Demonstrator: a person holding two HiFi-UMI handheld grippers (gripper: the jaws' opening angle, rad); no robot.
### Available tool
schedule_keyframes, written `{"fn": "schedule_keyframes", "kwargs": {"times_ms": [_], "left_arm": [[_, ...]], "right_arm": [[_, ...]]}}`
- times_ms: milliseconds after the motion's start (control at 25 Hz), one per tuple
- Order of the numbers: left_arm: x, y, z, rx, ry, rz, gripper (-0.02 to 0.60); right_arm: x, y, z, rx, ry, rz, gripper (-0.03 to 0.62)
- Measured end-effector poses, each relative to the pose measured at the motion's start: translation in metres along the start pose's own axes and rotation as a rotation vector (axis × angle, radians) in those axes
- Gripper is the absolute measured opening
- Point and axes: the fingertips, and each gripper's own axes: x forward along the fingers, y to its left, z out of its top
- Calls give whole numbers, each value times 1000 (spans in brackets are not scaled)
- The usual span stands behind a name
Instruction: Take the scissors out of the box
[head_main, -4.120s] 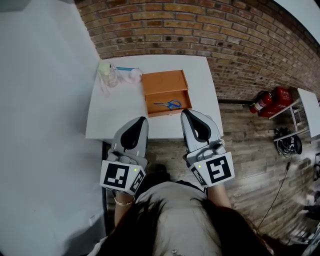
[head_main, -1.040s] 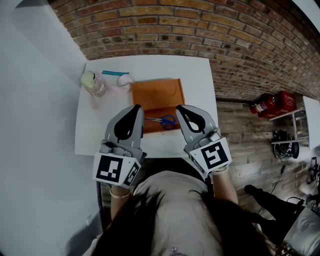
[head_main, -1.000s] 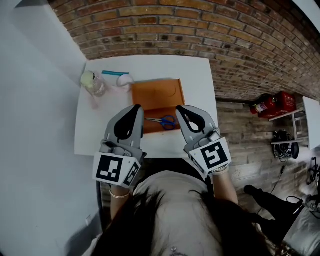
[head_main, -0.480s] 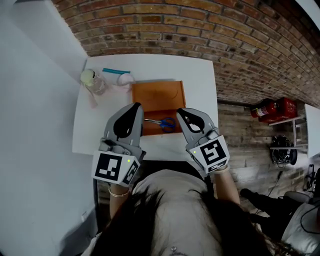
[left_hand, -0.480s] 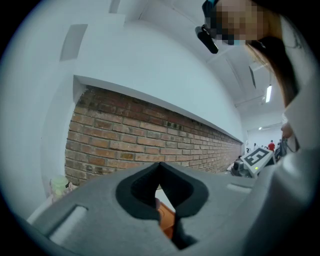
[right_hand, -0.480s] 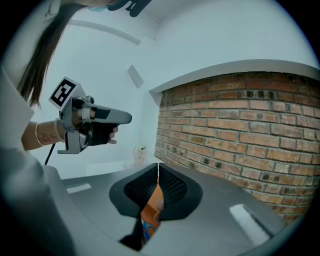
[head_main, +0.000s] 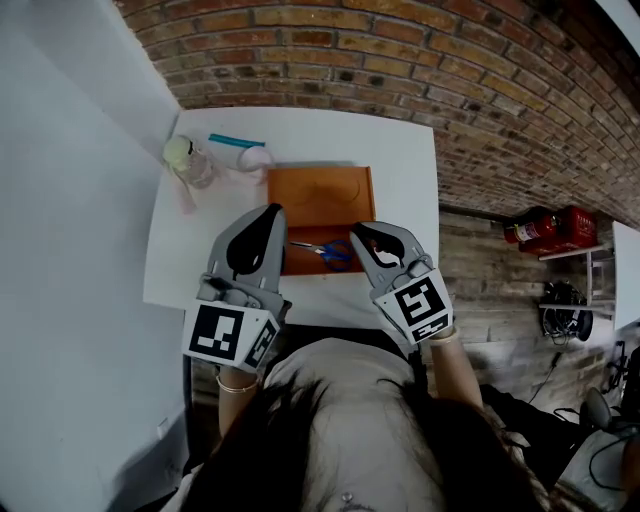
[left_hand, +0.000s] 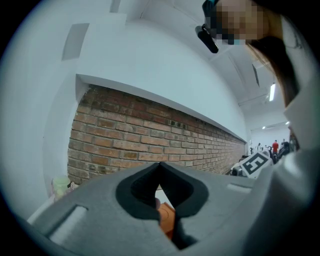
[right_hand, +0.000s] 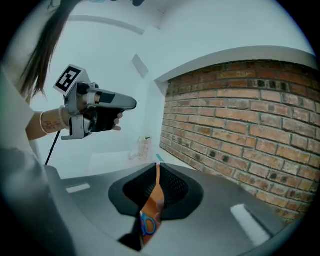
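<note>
The scissors (head_main: 328, 250) lie in the near half of the orange box (head_main: 320, 196), untouched. At the box's near right corner, the right gripper (head_main: 360, 232) has dipped closer than a second ago. Its jaws have just been opening to a thin slit, with nothing between them. Left of the box, the left gripper (head_main: 274, 210) sits pressed together, empty.

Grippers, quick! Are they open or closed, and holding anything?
Left gripper: fingers closed, holding nothing.
Right gripper: fingers have just been opening, slightly apart, nothing between them; the scissors lie in the box.
</note>
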Motion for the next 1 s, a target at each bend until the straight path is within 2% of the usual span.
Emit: {"fn": "schedule_keyframes", "kwargs": {"times_ms": [1000], "left_arm": [[25, 21, -7, -22, 3, 53, 0]], "right_arm": [[41, 16, -68, -47, 274, 215, 70]]}}
